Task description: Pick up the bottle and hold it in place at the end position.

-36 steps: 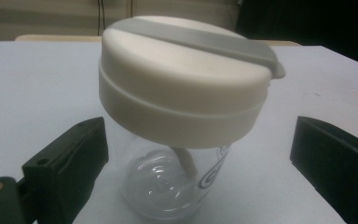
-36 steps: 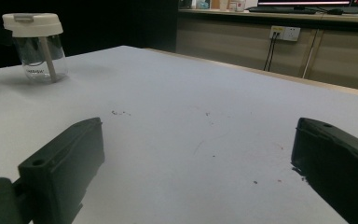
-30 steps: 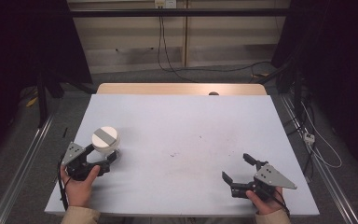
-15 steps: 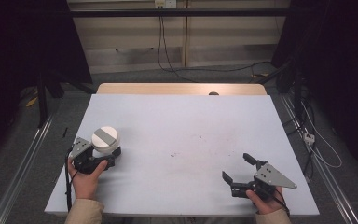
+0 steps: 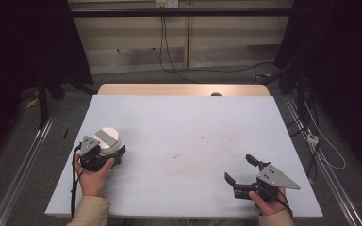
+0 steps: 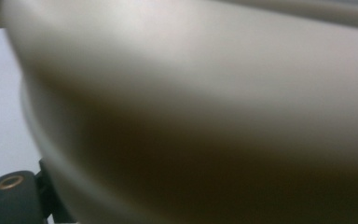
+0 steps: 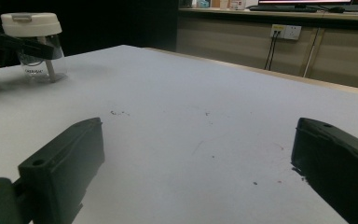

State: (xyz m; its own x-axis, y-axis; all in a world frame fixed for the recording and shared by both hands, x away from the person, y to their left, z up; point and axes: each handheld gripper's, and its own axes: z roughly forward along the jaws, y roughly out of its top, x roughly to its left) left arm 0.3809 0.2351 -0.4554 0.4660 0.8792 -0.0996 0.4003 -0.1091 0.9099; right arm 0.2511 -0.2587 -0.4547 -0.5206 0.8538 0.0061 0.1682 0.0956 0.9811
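Note:
A clear jar with a white lid [image 5: 107, 137] stands at the left of the white table [image 5: 184, 117]. My left gripper [image 5: 111, 147] reaches around it from the near side. Its jaws have just been closing with the jar between them, and they sit against its sides just under the lid. In the right gripper view the jar [image 7: 37, 44] stands far left with a black jaw across it. The pale lid [image 6: 191, 93] looms blurred in the left gripper view. Near the front right, my right gripper [image 5: 238, 168] rests low and open, with nothing between its jaws.
The table top carries faint dark scuff marks [image 5: 202, 146] around its middle. A wooden edge [image 5: 184, 89] runs along the far side. Cables [image 5: 169, 52] lie on the floor beyond, and metal rails [image 5: 23, 160] flank the table.
My left hand moved its gripper up to the jar, and the jaws narrowed around it. The right gripper stayed where it was.

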